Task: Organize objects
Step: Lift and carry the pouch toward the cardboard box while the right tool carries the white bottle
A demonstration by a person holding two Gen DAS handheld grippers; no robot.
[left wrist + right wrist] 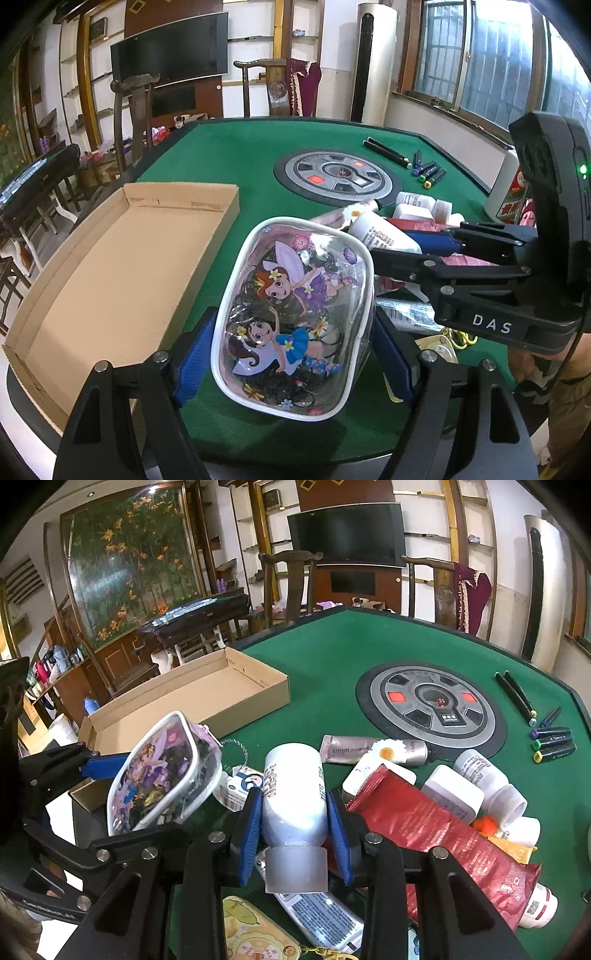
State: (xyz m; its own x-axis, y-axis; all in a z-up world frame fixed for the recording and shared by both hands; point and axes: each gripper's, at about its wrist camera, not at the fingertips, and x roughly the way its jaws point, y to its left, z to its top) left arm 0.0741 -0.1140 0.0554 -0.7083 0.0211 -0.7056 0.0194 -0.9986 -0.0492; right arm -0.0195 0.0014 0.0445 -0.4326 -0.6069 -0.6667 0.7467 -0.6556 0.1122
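- Cardboard tray [122, 258] lies open at the left on the green table [258, 155]
- left gripper [295, 339] pinches a clear cartoon pouch [291, 314] between its blue pads, beside the tray
- right gripper [295, 834] clamps a white bottle [293, 794], cap toward the camera; a red packet [436, 834] and markers [552, 742] lie to its right

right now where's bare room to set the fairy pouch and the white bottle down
Free: the cardboard box is bare inside, and so is the green felt between it and the round centre panel. Crowded: the pile of tubes, bottles and red packet near the grippers.
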